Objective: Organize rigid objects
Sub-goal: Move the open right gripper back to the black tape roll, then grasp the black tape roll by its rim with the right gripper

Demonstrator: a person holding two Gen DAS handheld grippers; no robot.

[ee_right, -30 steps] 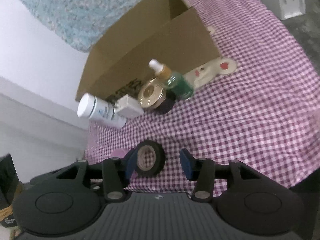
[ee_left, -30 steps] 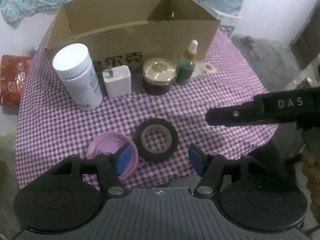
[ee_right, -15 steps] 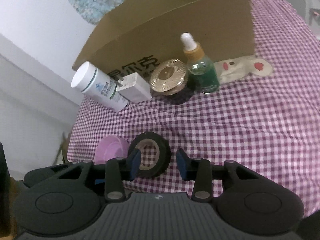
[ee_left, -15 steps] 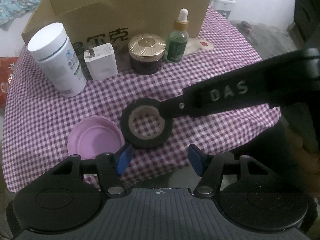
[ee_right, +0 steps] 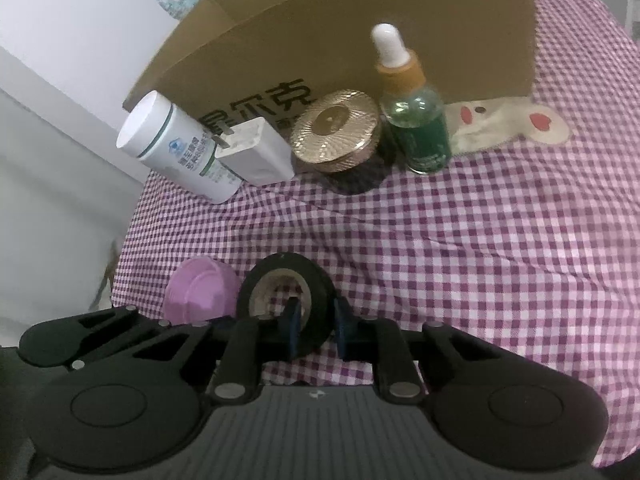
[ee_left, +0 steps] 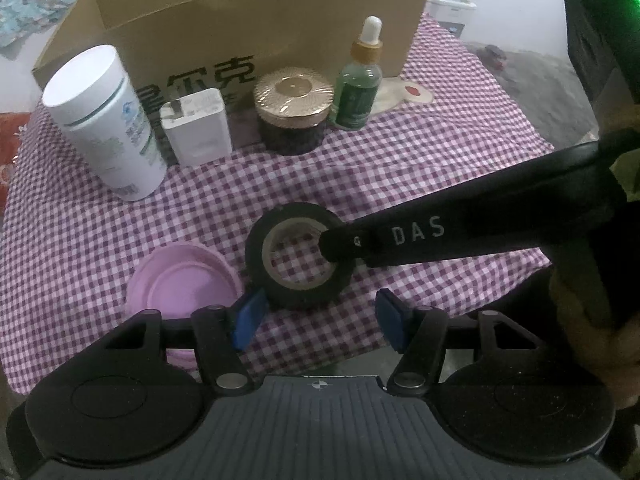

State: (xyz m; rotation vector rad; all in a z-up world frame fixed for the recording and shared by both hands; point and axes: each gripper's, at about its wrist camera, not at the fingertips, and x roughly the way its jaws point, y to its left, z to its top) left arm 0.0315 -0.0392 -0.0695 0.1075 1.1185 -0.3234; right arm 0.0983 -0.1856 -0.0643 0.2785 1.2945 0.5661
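We have the right tongs (ee_right: 315, 327) closed on the near wall of the black tape roll (ee_right: 286, 296), one blue pad inside the ring and the other outside it. From the left wrist view the same right tongs (ee_left: 340, 246) reach in from the right, with the tip resting on the roll's right side. The left tongs (ee_left: 318, 316) stand open just short of the tape roll (ee_left: 300, 256), with their left pad close to its near edge and not gripping it.

Just left of the roll lies the pink lid (ee_left: 184, 284), flat on the purple checked cloth (ee_left: 420, 168). Well beyond both tongs, in a row before the cardboard box (ee_left: 256, 28), stand the white bottle (ee_left: 106, 122), the white charger (ee_left: 196, 126), the gold-lidded jar (ee_left: 294, 112) and the green dropper bottle (ee_left: 360, 80).
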